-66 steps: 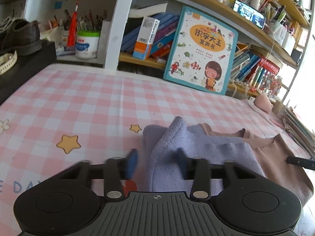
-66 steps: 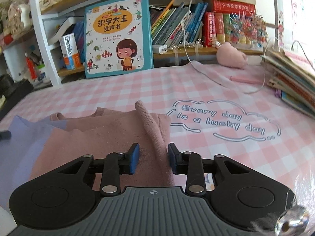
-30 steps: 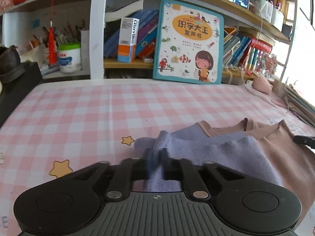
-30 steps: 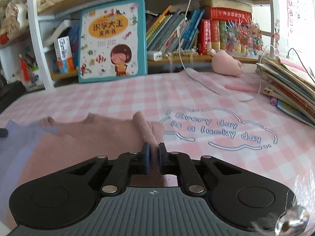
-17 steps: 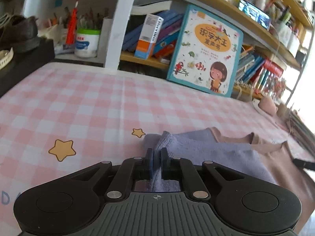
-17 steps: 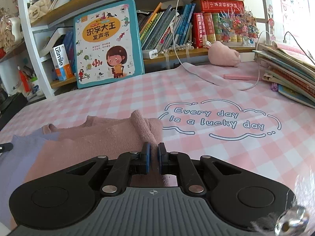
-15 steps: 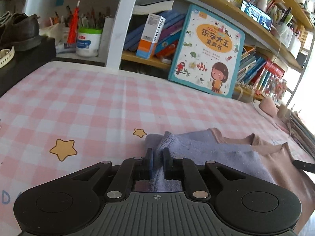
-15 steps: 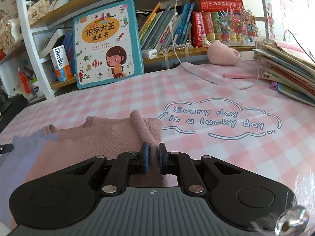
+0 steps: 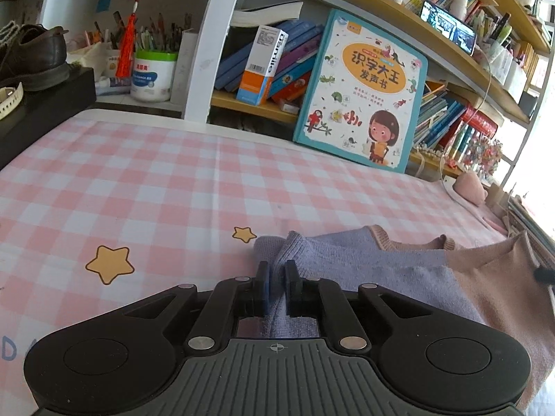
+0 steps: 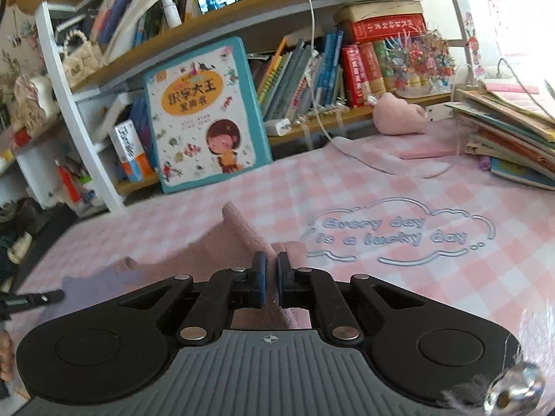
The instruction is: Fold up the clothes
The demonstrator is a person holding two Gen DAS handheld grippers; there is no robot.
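The sweater [image 9: 399, 270] lies across the lower right of the left view, long axis running sideways. Left gripper [image 9: 276, 279] pinches its purple end; right gripper [image 10: 271, 270] pinches the pink end.

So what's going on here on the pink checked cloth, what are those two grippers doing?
A person is folding a purple-and-pink knit garment that lies on the checked tablecloth. The left gripper is shut on a pinched ridge of the purple side, and the right gripper is shut on a ridge of the pink side. The right side's fabric rises in a raised fold; the fold is not yet laid over. A picture book leans against the shelves behind.
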